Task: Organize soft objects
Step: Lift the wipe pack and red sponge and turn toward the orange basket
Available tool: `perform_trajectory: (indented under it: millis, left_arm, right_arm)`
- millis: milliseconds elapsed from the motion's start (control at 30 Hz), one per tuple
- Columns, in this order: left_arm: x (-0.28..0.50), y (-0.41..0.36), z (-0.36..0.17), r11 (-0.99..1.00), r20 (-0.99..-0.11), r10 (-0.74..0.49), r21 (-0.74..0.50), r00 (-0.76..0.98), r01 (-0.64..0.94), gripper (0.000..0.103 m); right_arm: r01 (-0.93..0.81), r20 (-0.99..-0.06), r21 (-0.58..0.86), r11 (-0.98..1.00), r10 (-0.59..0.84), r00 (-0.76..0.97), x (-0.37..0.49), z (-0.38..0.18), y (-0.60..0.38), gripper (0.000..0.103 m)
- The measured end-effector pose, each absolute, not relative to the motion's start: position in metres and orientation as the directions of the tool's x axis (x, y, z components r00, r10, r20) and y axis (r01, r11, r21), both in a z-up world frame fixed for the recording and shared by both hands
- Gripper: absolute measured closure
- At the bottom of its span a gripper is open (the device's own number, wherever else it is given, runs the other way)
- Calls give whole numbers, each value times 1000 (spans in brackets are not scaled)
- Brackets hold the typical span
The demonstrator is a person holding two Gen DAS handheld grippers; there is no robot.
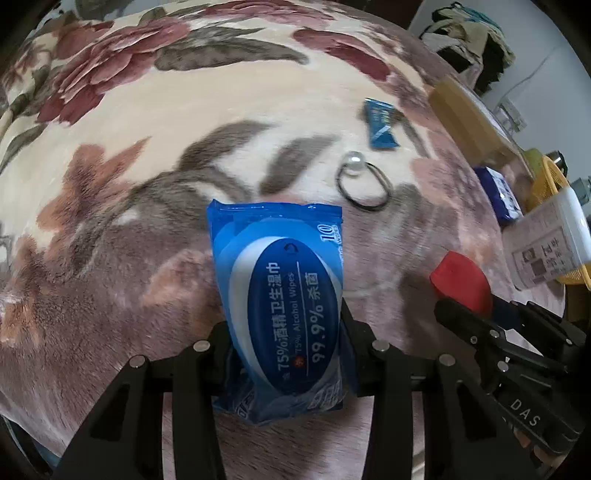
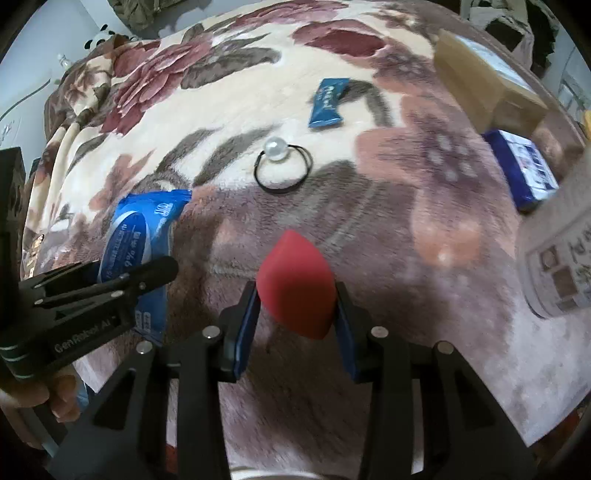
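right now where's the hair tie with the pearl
The hair tie lies loose on the floral blanket, ahead of both grippers, between the small blue sachet and the red sponge.

Floral fleece blanket fills my feeds, clutter at the far edges.

I see a plush blanket point(image 2: 229, 110) in cream with maroon blooms and grey-brown leaves, spread wide and bunched into folds at its far left. Past its far-right edge I make out a pale wall point(image 1: 546, 74) with a thin cord running across it, and a heap of dark and tan clothing point(image 1: 469, 33) piled against it. Light is soft and even, dimmer near my cameras.
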State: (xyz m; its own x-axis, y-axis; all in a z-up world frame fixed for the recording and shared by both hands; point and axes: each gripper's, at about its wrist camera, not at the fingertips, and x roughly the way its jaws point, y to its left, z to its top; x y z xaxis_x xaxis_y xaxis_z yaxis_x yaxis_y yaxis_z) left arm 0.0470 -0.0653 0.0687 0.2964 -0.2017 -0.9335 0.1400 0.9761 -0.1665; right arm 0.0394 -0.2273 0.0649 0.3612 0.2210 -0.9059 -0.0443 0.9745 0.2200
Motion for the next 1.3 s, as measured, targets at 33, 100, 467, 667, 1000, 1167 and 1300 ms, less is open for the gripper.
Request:
perform_trajectory:
  millis: [33,100,467,667,1000,1167,1300]
  left_arm:
    - [45,-70,71,975,-933,-203,-165,298,147,59]
    - [40,-78,74,973,-931,-207,-165,300,161,59]
    - [27,-114,85,965,-930,-217,-159,295,209,59]
    - [21,-131,90,961,-930,-217,-150,296,235,59]
    - [15,-152,99,955,-927,-218,-138,304,264,59]
    - [13,-161,104,952,-925,-217,-130,311,279,59]
    - [11,-169,109,949,-923,-217,-123,318,290,59]
  right_arm:
    - [-36,-905,220,975,218,365,37,66,-230,63]
    - [-24,-904,220,975,213,371,31,70,-236,63]
    - [29,-892,227,973,196,407,7,87,-275,63]
    - [47,-890,229,972,189,416,-1,91,-287,63]
    - [64,-879,235,970,184,440,-9,101,-307,63]
    - [66,-872,240,969,185,454,-12,107,-313,63]
    - [68,-866,243,968,185,464,-14,112,-318,63]
